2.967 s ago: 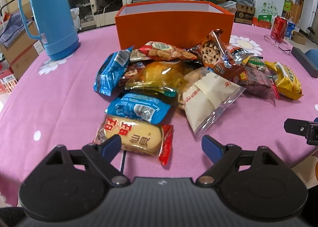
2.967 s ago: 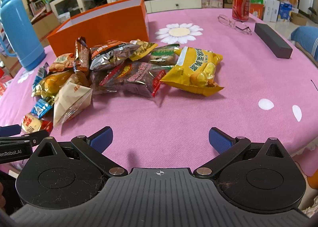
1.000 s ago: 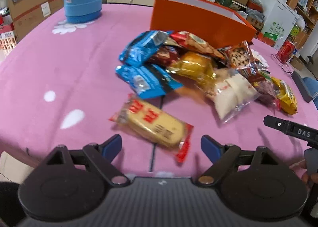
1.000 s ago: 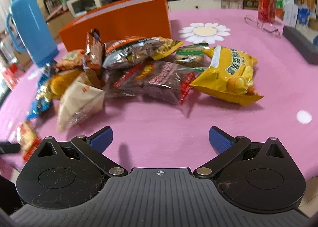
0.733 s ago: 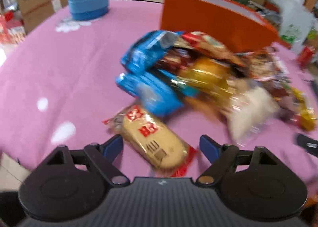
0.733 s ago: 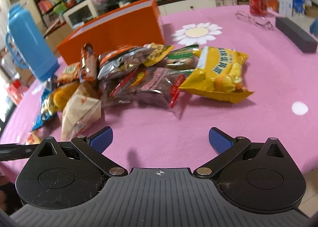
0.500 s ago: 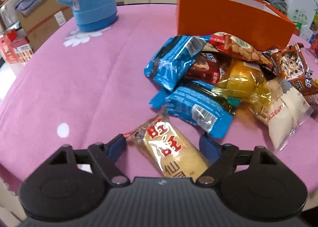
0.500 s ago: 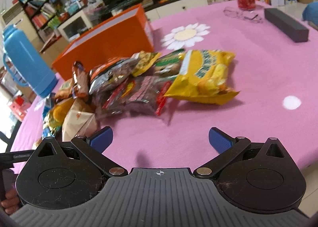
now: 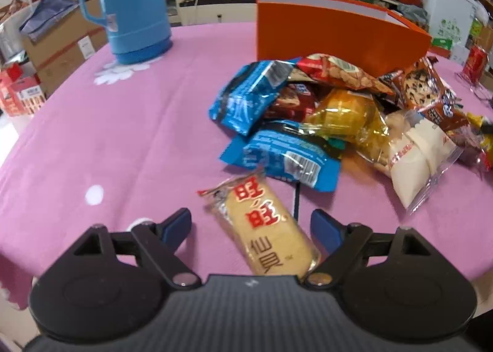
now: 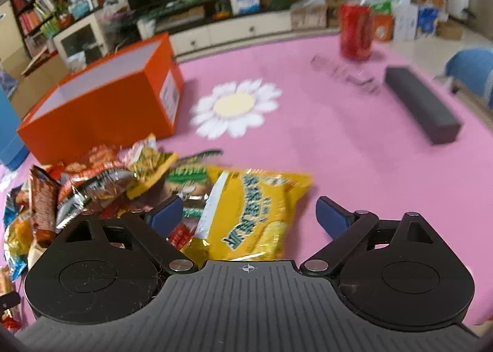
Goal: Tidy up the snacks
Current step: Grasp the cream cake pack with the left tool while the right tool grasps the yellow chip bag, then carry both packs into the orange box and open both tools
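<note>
A pile of snack packets lies on the pink tablecloth in front of an open orange box (image 9: pixel 336 36), which also shows in the right wrist view (image 10: pixel 101 108). My left gripper (image 9: pixel 251 225) is open, its jaws either side of a rice cracker packet (image 9: pixel 265 225) with red characters, not touching it. Behind it lie a blue packet (image 9: pixel 286 158), a golden packet (image 9: pixel 345 115) and a white packet (image 9: pixel 416 151). My right gripper (image 10: pixel 248 213) is open, with a yellow chip bag (image 10: pixel 252 213) lying between its jaws.
A blue thermos (image 9: pixel 129 4) stands at the back left. In the right wrist view a red can (image 10: pixel 356 31), a pair of glasses (image 10: pixel 345 74) and a dark long case (image 10: pixel 422 104) sit at the far right. Shelves and boxes surround the table.
My left gripper moved closer, so the rice cracker packet now lies between its open jaws. My right gripper moved forward over the yellow chip bag.
</note>
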### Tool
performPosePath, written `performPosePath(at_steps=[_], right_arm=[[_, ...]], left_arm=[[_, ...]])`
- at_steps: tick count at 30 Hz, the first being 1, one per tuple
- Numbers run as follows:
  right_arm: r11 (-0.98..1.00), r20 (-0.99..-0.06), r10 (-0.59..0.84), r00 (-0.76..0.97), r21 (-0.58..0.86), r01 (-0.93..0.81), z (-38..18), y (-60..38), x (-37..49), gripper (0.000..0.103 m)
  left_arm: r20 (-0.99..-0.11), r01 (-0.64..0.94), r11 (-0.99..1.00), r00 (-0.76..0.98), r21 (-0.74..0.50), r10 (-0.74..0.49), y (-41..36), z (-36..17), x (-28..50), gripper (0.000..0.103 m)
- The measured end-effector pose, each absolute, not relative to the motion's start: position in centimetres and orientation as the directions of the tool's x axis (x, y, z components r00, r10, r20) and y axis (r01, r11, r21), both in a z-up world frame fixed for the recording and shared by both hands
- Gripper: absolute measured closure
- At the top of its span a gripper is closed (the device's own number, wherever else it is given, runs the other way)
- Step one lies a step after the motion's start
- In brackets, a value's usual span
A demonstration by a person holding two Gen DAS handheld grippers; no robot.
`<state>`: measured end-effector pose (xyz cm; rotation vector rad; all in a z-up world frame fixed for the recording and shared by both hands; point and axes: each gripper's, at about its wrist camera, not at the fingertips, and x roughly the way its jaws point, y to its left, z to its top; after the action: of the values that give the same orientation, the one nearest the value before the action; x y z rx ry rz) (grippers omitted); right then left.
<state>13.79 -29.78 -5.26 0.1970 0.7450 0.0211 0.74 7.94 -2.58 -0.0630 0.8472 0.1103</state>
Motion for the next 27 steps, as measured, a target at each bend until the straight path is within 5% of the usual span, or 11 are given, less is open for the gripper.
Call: performPosePath(at_steps=[4, 8, 13, 16, 19, 22, 24, 27], right_arm=[[0.982, -0.692, 0.092, 0.716, 0.183, 0.051, -7.2, -29.4, 14.3, 0.038], [0.989, -0.685, 0.071, 0.725, 0.142, 0.037, -7.6, -29.7, 13.5, 0.058], [0.991, -0.689, 0.035, 0.724, 0.117, 0.063, -7.5, -30.7, 12.3, 0.059], [0.988, -0.691, 0.055, 0.721, 0.141, 0.059, -7.2, -30.7, 12.2, 0.056], [0.988, -0.673, 0.067, 0.736, 0.15, 0.048, -6.8, -30.5, 11.7, 0.048], [0.992, -0.678, 0.045, 0.733, 0.115, 0.045, -7.0, -30.2, 11.6, 0.042], [0.992, -0.692, 0.064, 0.719, 0.12, 0.027, -7.4, -30.1, 11.8, 0.055], [0.996, -0.678, 0.057, 0.733, 0.088, 0.003, -7.3, -29.9, 11.4, 0.072]], left_arm=[[-0.752, -0.159, 0.986, 0.657, -0.059, 0.061, 8.4, -3.1, 1.9, 0.03], [-0.747, -0.134, 0.989, 0.652, 0.055, 0.13, 9.4, -2.9, 3.2, 0.039], [-0.776, -0.105, 0.994, 0.623, 0.04, 0.097, 12.8, -2.3, 3.3, 0.046], [-0.766, -0.091, 0.996, 0.64, 0.001, 0.059, 12.5, -1.6, 1.8, 0.018], [-0.745, -0.108, 0.989, 0.651, 0.098, 0.145, 10.8, -2.1, 0.5, 0.015], [-0.746, -0.099, 0.991, 0.652, 0.092, 0.134, 10.5, -3.1, 0.3, 0.029], [-0.75, -0.097, 0.995, 0.655, 0.034, 0.09, 10.8, -2.8, 0.2, 0.055], [-0.746, -0.108, 0.994, 0.662, -0.007, 0.067, 11.3, -2.3, 0.5, 0.062]])
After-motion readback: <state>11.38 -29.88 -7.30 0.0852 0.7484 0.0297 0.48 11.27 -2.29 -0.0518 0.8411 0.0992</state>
